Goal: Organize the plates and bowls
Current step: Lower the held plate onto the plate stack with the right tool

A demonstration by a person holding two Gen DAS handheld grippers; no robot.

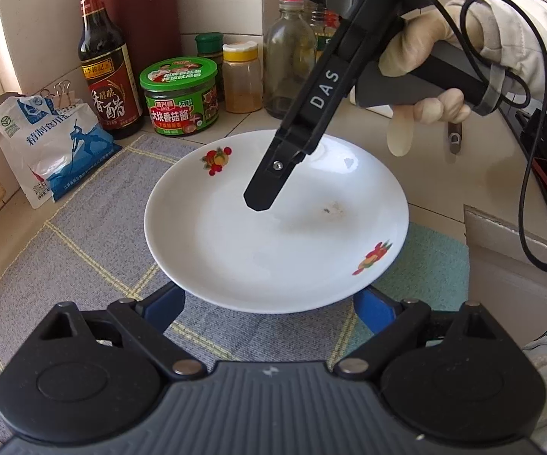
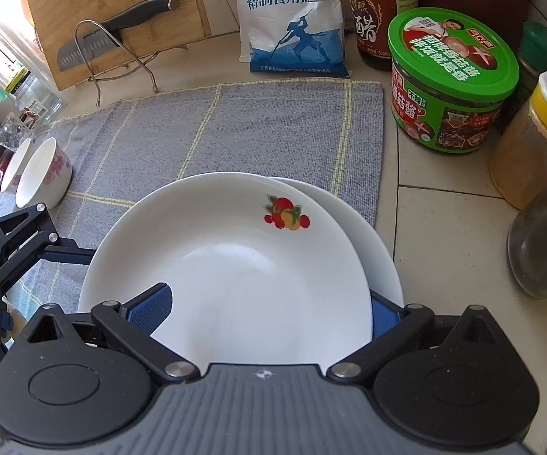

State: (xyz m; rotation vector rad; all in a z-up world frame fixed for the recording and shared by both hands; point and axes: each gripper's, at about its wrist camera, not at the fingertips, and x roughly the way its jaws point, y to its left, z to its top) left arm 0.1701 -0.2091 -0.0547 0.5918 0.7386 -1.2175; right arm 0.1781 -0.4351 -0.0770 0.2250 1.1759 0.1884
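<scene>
You are working in a home kitchen: a tiled counter (image 2: 444, 204) is carrying a vinegar bottle (image 1: 102, 60), a green-lidded sauce jar (image 2: 451, 87), a salt bag (image 2: 292, 26), and a knife (image 2: 121, 26) is resting by the bamboo cutting board (image 2: 95, 3).

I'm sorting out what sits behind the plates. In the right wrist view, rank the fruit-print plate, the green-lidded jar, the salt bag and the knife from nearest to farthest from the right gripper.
1. Fruit-print plate: at the right gripper, between its fingers.
2. Green-lidded jar: right, past the mat's edge.
3. Salt bag: top centre, behind the mat.
4. Knife: far left, on the cutting board; too close to the bag to call.
</scene>
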